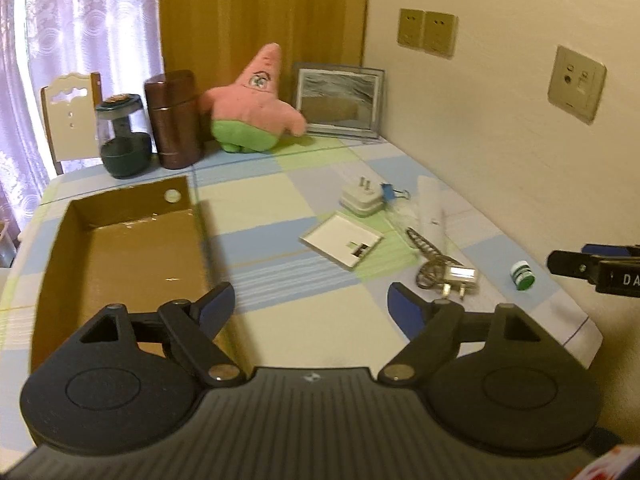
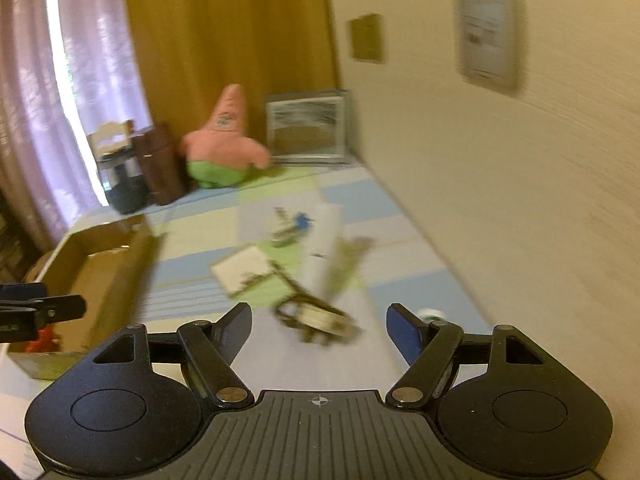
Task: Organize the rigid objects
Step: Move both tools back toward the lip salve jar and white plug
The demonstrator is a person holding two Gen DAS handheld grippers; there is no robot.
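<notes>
My left gripper (image 1: 310,306) spread, nothing between its jaws, beside cardboard box (image 1: 120,248) at table's left edge, my right gripper (image 2: 319,322) spread and empty, above plug adapter (image 2: 320,320).

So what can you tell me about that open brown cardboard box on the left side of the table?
The open brown cardboard box is a shallow rectangular tray of plain corrugated card, with no lid on it. Its floor looks bare and a little glossy, perhaps taped. A small pale round sticker sits high on its far wall. It lies flat on the checked blue, green and cream tablecloth, with the small items lying apart to its right. Nothing grips it.
</notes>
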